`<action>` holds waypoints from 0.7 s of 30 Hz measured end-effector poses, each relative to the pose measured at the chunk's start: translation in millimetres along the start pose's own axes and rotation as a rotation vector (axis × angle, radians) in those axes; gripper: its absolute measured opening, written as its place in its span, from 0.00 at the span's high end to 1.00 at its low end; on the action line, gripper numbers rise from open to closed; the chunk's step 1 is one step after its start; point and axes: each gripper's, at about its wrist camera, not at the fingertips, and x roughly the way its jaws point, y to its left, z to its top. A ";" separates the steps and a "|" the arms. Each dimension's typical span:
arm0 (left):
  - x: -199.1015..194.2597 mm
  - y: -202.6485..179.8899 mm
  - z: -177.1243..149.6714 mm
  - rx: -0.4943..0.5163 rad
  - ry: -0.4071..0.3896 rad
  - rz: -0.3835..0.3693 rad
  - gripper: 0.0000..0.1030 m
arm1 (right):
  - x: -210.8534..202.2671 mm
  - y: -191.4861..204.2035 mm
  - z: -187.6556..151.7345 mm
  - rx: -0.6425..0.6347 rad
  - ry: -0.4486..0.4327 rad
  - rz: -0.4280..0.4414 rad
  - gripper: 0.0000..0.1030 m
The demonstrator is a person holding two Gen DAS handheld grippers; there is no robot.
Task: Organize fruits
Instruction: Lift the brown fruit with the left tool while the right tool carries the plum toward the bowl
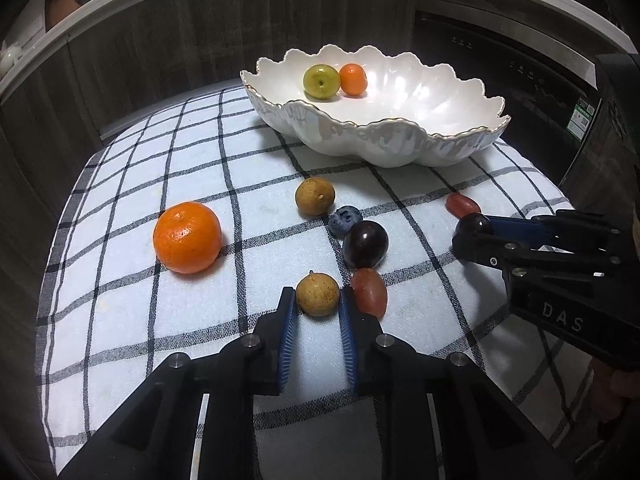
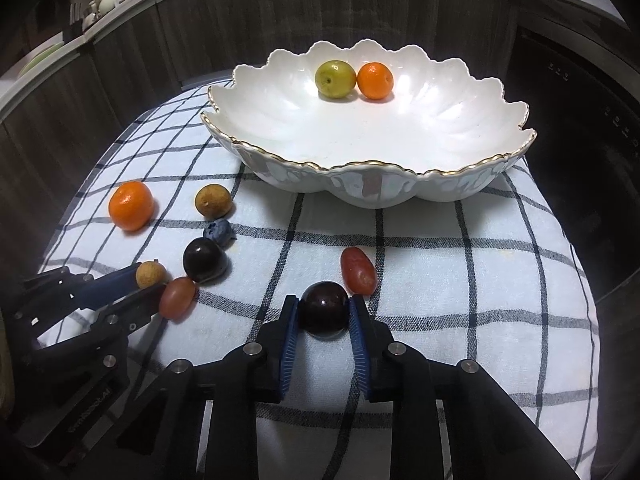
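Bowl (image 2: 280,148), scalloped, glossy, gold-rimmed.

Glossy glazed bowl (image 2: 360,196); matt woven checked cloth (image 2: 440,264); shiny dark grape (image 2: 324,308).

Green fruit (image 2: 335,79) and small orange (image 2: 375,81) touching inside scalloped white bowl (image 2: 372,168); tangerine (image 2: 131,205), two longans, blueberry (image 2: 218,232), grapes scattered on checked cloth (image 2: 460,280).
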 end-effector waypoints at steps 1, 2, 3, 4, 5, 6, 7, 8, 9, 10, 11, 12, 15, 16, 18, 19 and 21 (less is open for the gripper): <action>-1.5 -0.1 0.2 -0.003 -0.001 0.000 0.78 | -1.5 0.2 -0.4 0.000 -0.002 0.003 0.74; -2.8 -0.2 0.5 -0.006 -0.002 0.000 0.78 | -3.2 0.5 -0.3 -0.001 -0.004 0.006 0.74; -3.9 -0.3 0.7 -0.007 -0.002 0.001 0.78 | -4.6 0.3 -0.1 -0.002 -0.007 0.008 0.74; -5.0 -0.7 1.0 -0.006 -0.002 0.002 0.78 | -6.2 0.4 0.1 -0.003 -0.010 0.009 0.74; -6.7 -0.8 1.2 -0.007 -0.002 0.003 0.78 | -8.0 0.4 0.4 -0.003 -0.014 0.010 0.74; -6.7 -0.8 1.2 -0.007 -0.003 0.004 0.78 | -9.3 0.5 0.4 -0.003 -0.015 0.011 0.74; -8.4 -1.0 1.4 -0.009 -0.004 0.005 0.78 | -11.3 0.5 0.8 -0.002 -0.019 0.011 0.74; -10.4 -1.1 1.6 -0.010 -0.006 0.007 0.78 | -12.6 0.6 1.3 -0.003 -0.022 0.011 0.74; -12.6 -1.1 2.0 -0.011 -0.008 0.008 0.78 | -14.7 0.8 1.6 -0.003 -0.026 0.012 0.74; -14.2 -1.3 2.1 -0.011 -0.010 0.010 0.78 | -16.3 0.9 1.8 -0.003 -0.029 0.012 0.74; -16.5 -1.6 2.5 -0.011 -0.014 0.011 0.78 | -18.1 1.1 2.1 -0.004 -0.032 0.012 0.74; -18.5 -1.8 2.8 -0.013 -0.016 0.010 0.78 | -18.9 1.3 2.8 -0.005 -0.034 0.013 0.74; -24.1 -3.3 3.6 -0.012 -0.023 0.012 0.78 | -25.0 1.3 3.3 -0.005 -0.047 0.015 0.74; -26.0 -3.7 4.1 -0.012 -0.026 0.012 0.78 | -26.5 1.2 3.7 -0.005 -0.050 0.015 0.74; -29.7 -4.7 5.0 -0.012 -0.032 0.014 0.78 | -29.9 1.0 4.7 -0.002 -0.058 0.016 0.74; -31.3 -5.2 5.5 -0.013 -0.034 0.015 0.78 | -31.0 0.7 5.0 -0.001 -0.061 0.016 0.74; -34.5 -6.1 6.9 -0.017 -0.039 0.017 0.78 | -33.9 0.3 5.6 0.001 -0.067 0.017 0.74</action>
